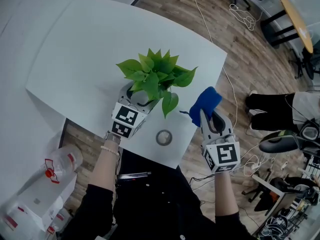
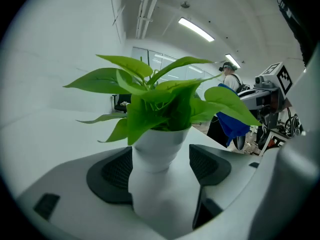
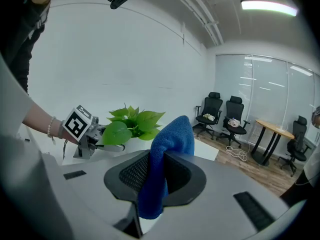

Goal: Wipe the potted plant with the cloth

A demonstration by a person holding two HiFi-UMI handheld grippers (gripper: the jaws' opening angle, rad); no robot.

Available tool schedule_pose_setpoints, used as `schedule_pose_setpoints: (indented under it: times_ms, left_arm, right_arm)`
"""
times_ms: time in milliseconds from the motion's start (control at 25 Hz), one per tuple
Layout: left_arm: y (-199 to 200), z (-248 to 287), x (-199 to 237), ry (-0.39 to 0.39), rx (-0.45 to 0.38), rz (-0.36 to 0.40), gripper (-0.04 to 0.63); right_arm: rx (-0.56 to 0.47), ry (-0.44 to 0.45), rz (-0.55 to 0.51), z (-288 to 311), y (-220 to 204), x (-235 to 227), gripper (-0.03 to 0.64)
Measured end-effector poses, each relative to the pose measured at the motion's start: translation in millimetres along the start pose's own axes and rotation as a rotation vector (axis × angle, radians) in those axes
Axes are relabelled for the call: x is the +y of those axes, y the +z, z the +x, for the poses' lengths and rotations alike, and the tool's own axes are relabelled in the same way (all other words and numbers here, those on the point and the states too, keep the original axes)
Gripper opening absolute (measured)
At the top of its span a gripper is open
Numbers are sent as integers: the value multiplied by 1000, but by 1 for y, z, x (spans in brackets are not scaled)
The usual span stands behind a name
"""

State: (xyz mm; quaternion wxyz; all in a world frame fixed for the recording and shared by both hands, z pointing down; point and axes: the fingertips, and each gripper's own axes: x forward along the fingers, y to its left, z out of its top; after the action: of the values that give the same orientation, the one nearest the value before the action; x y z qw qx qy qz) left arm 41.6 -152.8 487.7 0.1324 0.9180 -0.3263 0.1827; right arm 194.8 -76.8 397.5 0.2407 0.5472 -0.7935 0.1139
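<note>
A leafy green plant grows in a white pot near the front edge of the white table. My left gripper stands open around the pot; the left pad lies close against it and a gap shows at the right pad. My right gripper is shut on a blue cloth and hovers to the right of the plant, beyond the table's edge. In the right gripper view the cloth sticks up between the jaws, with the plant further back on the left.
A round grey grommet sits in the table near me. A plastic bag lies on the floor at lower left. Cables, office chairs, a wooden table and a seated person's legs are on the right.
</note>
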Motion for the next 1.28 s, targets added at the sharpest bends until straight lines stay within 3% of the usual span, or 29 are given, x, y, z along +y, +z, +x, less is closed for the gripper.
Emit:
schedule_pose_setpoints:
  times_ms: [960, 1280]
  left_arm:
    - [-7, 18, 10, 12, -17, 2, 345]
    - [-4, 16, 10, -10, -11, 15, 345]
  right_arm:
    - [45, 53, -43, 72, -21, -15, 95]
    - [61, 133, -41, 117, -24, -4, 95]
